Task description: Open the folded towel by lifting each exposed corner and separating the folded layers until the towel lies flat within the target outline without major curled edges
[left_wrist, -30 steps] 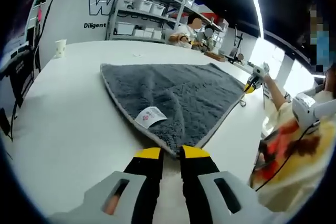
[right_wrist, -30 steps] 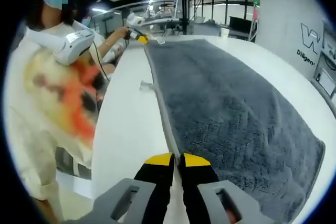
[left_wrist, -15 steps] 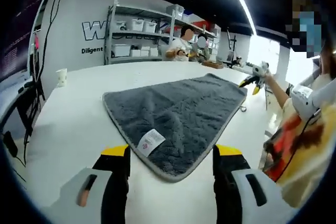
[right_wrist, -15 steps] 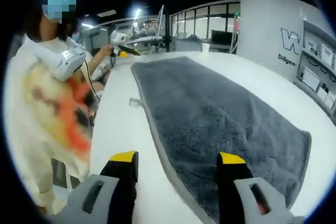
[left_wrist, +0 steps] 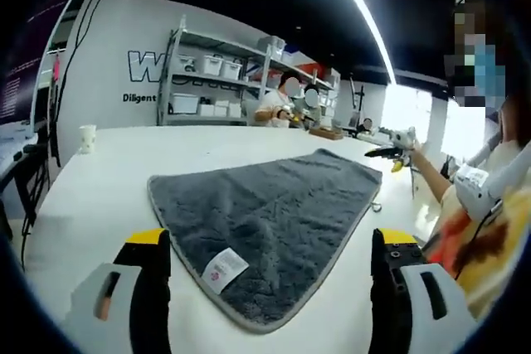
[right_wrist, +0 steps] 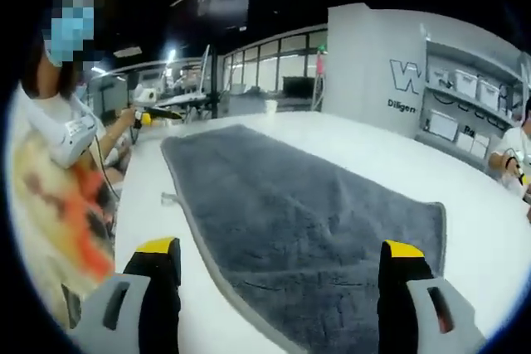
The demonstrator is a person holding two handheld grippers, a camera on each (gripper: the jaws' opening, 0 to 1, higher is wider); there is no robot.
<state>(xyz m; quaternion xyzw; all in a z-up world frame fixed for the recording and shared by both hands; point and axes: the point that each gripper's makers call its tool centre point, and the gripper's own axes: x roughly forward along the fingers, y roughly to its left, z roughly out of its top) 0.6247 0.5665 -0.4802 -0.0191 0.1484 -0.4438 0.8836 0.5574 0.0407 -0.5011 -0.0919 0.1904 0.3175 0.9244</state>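
A paper cup (left_wrist: pixel 87 138) stands alone on the far left part of the white table (left_wrist: pixel 91 196); what it holds cannot be seen. Against the far wall a metal shelf rack (left_wrist: pixel 217 80) carries several white bins (left_wrist: pixel 214 65), their contents not readable.

The grey towel (left_wrist: pixel 265 217) lies spread on the table, in one layer and nearly flat, with a pale stitched border. In the left gripper view its near corner points toward the camera, a small white label (left_wrist: pixel 221 269) lying on it close to that corner. In the right gripper view the towel (right_wrist: pixel 299 230) runs away as a long strip, its left edge near the table's edge where a person (right_wrist: pixel 58 172) stands.

The left gripper (left_wrist: pixel 270 283) has its jaws spread wide, one on each side of the near corner, holding nothing. The right gripper (right_wrist: pixel 278 292) is likewise spread wide and empty, straddling the near end of the towel.

Bare table surrounds the towel on the left and far sides. Two seated people (left_wrist: pixel 286 104) work at the far end.
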